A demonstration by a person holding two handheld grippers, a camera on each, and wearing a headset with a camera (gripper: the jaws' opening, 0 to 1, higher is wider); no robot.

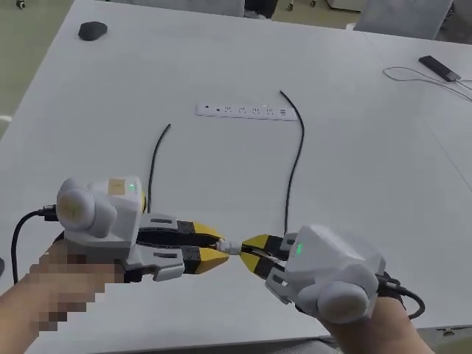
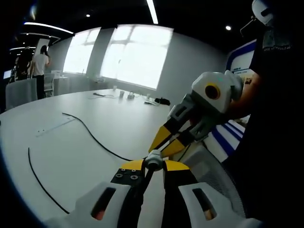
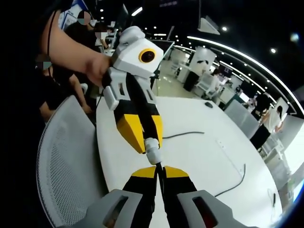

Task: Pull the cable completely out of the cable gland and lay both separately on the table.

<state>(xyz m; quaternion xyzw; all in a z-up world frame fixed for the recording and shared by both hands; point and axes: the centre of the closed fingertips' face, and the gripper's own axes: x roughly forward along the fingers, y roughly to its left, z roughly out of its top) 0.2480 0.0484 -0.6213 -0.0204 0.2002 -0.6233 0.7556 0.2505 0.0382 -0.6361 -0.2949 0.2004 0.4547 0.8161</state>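
Head view: left hand-held gripper point(image 1: 218, 249) clamped on the gland point(image 1: 231, 248), right hand-held gripper point(image 1: 249, 251) clamped on the cable point(image 1: 296, 158) just right of it, tip to tip above the near surface point(image 1: 354, 147), axis left-right, so pull straight apart.

The white table point(image 1: 221, 51) runs wide across the room. A white power strip point(image 1: 247, 111) lies flat near its middle, sockets up. At the far left corner sits a dark mouse point(image 1: 93, 30). Over to the right lies a slim black device point(image 1: 440, 68) (a remote or a phone, hard to say), with a thin white cord point(image 1: 409, 73) looped beside it. A white mesh chair point(image 3: 61, 161) stands at the near edge, and bright windows point(image 2: 137, 54) line the far wall.
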